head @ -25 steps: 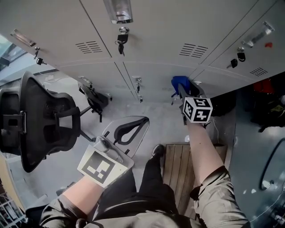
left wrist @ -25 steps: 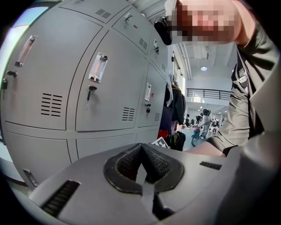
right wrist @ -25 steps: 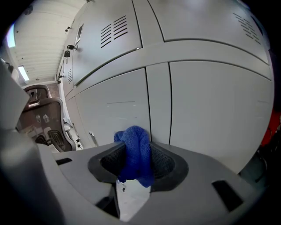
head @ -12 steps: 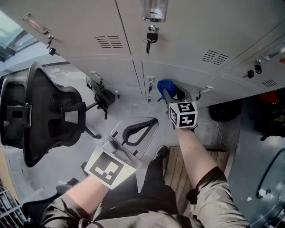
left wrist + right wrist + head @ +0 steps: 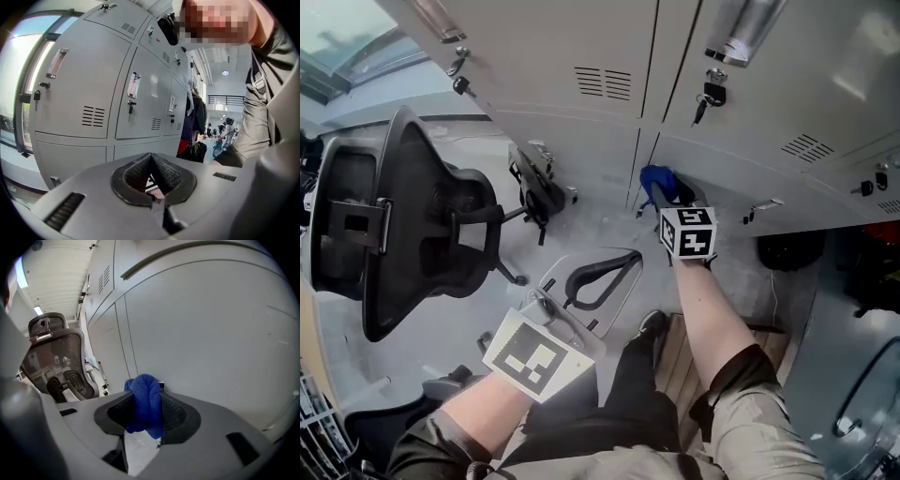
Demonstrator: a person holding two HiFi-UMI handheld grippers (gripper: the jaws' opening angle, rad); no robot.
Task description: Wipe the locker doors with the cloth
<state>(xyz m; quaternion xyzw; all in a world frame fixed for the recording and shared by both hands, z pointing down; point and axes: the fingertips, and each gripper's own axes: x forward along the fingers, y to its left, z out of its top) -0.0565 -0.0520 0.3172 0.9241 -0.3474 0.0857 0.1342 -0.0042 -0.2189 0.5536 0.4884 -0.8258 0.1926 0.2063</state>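
Holding the blue cloth (image 5: 654,176) against a lower locker door (image 5: 572,141).
Our right tongs (image 5: 146,404) clamp the cloth; our left tongs (image 5: 151,174) are closed on nothing, held low near the office chair (image 5: 403,225).

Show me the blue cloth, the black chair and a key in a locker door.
Cloth (image 5: 144,401), right gripper view, middle of the bunched fold.
Chair (image 5: 431,234), head view, mesh backrest.
Key (image 5: 709,94), head view, the part hanging under the lock.
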